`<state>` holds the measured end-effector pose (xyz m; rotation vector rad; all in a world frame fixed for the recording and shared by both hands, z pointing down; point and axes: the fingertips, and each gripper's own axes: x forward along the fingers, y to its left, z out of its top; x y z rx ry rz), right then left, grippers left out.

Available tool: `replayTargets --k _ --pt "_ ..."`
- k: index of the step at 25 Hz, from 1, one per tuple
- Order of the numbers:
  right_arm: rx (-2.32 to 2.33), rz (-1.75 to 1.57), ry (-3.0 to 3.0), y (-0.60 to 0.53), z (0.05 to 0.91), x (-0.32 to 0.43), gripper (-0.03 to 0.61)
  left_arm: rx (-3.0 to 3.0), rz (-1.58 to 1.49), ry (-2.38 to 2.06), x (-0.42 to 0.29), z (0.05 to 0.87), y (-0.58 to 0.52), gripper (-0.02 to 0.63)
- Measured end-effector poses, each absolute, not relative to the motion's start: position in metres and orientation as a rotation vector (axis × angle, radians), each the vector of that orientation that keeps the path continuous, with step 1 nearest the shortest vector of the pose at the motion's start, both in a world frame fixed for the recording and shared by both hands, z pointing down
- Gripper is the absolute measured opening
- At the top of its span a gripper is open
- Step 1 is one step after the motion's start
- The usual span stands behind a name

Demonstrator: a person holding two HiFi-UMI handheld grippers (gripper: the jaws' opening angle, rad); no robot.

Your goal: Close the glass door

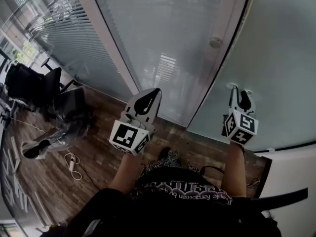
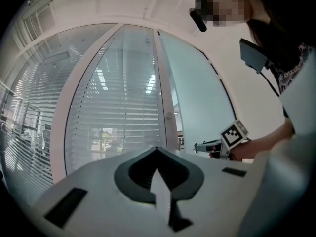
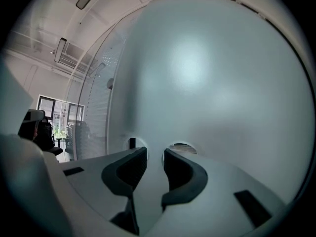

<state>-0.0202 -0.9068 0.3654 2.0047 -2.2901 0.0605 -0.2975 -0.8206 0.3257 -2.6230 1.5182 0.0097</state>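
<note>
The frosted glass door point(image 1: 276, 58) stands at the right, its edge running down beside a white post point(image 1: 224, 28) with a round fitting point(image 1: 215, 42). My right gripper point(image 1: 239, 89) points level at the frosted pane, and its fingertips are at or touching the glass. In the right gripper view the door point(image 3: 212, 83) fills the picture, and my right gripper point(image 3: 154, 151) is open by a narrow gap with nothing in it. My left gripper point(image 1: 154, 92) is shut and empty, held left of the door edge and facing the glazed panel point(image 2: 123, 107) with blinds.
A black office chair point(image 1: 29, 85) and wrapped items stand at the left on the wooden floor point(image 1: 94, 147). A white cable with a power strip point(image 1: 73, 163) lies there. A white wall point(image 1: 291, 167) meets the door at the lower right.
</note>
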Motion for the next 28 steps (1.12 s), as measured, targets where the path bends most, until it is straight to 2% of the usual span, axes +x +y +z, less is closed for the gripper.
replayTargets --k 17,28 --pt "2.102 0.090 -2.208 -0.945 0.367 -0.015 0.110 -2.836 -0.010 1.191 -0.263 0.343 -0.892 0.002" --pt "2.130 0.104 -2.174 -0.956 0.369 -0.010 0.110 -2.868 -0.018 1.136 -0.257 0.344 -0.908 0.003"
